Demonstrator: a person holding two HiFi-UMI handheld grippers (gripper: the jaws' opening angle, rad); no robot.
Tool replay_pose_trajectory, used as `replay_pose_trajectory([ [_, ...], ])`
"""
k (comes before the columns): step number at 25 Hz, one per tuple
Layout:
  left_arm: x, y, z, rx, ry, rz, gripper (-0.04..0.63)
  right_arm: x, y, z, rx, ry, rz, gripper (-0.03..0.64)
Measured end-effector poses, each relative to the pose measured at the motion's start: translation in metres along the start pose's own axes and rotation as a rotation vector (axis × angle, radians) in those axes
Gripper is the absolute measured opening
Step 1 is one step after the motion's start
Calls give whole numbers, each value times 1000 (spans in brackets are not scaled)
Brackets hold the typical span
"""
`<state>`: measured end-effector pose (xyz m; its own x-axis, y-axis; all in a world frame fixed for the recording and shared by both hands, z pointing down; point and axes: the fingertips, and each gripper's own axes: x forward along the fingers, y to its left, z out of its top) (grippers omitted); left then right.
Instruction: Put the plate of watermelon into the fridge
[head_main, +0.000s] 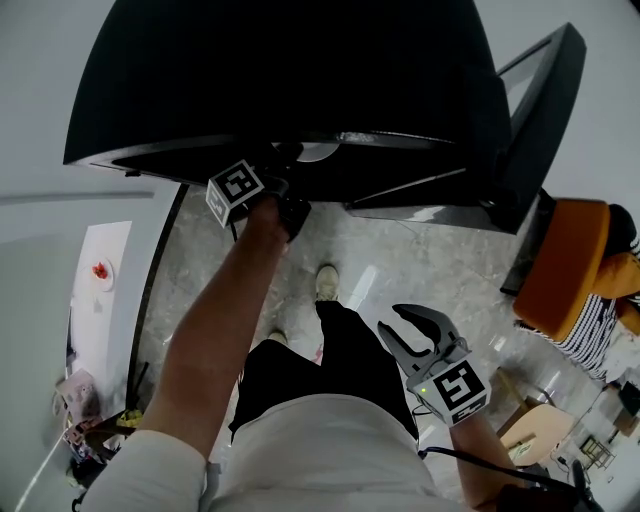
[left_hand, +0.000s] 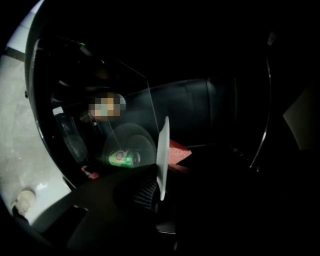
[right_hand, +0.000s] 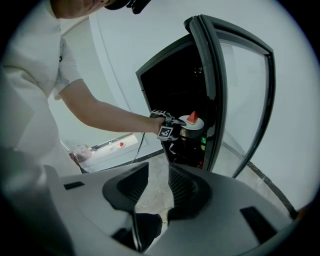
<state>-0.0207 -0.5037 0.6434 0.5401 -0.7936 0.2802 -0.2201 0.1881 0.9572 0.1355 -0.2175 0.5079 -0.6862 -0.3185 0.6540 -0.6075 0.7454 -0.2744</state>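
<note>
My left gripper (head_main: 295, 162) reaches into the open black fridge (head_main: 300, 80) and is shut on the rim of a white plate (left_hand: 162, 150). The left gripper view shows the plate edge-on. A red watermelon wedge (left_hand: 178, 151) lies on it. In the right gripper view the plate (right_hand: 190, 120) with the wedge (right_hand: 193, 117) hangs just inside the fridge opening, above the shelves. My right gripper (head_main: 392, 320) hangs low beside the person's right hip, far from the fridge. It is open, with nothing between its ribbed pads (right_hand: 184, 186).
The fridge's glass door (right_hand: 240, 100) stands swung open on the right. A green can (left_hand: 122, 158) lies inside the fridge below the plate. A low white table (head_main: 100, 270) stands at the left. A person on an orange chair (head_main: 570, 270) is at the right.
</note>
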Motion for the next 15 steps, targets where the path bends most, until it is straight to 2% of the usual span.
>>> replay_pose_trajectory([
  [4,4,4,3,10,19,75,38,2,0,-2,14,-1,4,124],
  [7,5,5,6,70,26,154,40,3,0,-1,19,-5,4,124],
  [9,5,6,10,164,29,230,40,4,2,0,15,-6,6,124],
  [11,5,7,12,290,40,314,45,4,4,1,8,-5,8,123],
  [15,4,9,16,570,83,470,111,2,6,-4,24,-4,6,124],
])
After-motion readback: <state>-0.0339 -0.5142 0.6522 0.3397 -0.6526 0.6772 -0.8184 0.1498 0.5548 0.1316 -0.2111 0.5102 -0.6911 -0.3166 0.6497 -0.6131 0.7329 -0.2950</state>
